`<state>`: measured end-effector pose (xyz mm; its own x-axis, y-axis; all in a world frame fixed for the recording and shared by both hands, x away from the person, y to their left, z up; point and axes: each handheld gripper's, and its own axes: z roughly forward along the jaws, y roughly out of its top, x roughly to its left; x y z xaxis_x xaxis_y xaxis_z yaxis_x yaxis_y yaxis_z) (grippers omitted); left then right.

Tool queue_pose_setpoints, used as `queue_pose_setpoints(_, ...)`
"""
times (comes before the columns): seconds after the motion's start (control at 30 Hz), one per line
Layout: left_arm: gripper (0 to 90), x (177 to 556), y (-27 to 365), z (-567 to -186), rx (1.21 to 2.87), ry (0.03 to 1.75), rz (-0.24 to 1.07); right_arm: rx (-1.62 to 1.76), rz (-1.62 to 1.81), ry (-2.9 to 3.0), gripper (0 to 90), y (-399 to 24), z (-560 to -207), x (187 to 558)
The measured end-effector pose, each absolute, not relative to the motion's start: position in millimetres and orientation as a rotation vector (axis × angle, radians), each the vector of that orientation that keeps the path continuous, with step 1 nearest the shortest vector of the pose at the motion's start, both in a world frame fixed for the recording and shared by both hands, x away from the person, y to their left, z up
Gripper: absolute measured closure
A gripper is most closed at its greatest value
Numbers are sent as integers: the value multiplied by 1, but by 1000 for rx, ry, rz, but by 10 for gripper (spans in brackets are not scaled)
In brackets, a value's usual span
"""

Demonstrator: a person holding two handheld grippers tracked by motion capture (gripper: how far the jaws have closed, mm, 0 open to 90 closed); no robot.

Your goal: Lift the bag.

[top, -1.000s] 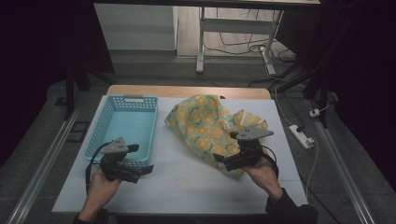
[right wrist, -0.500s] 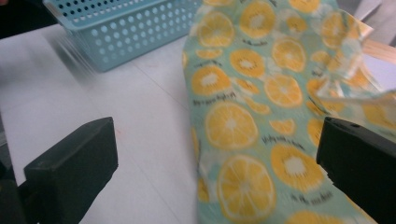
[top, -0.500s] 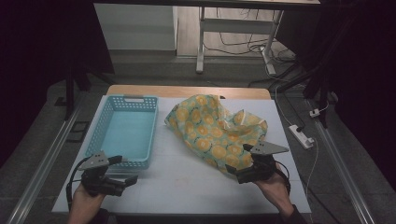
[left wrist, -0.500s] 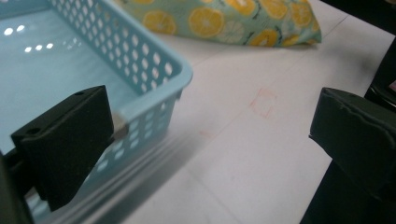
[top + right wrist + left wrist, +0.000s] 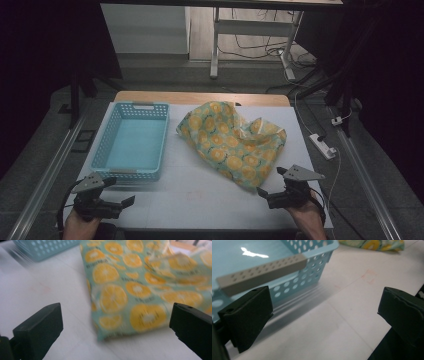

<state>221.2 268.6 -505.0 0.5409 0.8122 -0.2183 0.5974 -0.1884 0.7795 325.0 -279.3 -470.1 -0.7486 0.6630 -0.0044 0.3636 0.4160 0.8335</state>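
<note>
I see small dark lettering under the orange slices on the cloth point(image 5: 140, 290), too blurred to read.

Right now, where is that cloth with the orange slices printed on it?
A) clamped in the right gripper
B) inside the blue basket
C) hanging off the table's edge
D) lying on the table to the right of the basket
D: the orange-slice cloth lies crumpled on the white table, beside the blue basket, clear of the open right gripper.
</note>
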Motion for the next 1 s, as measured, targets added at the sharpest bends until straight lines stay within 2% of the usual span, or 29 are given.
queue_pose_setpoints(0.4,0,217,276,-517,1915,1206,288,1006,1160,2344,0,-310,-487,311)
queue_pose_setpoints(1.0,0,218,276,-522,1960,1267,260,1118,1065,2402,0,-330,-499,295)
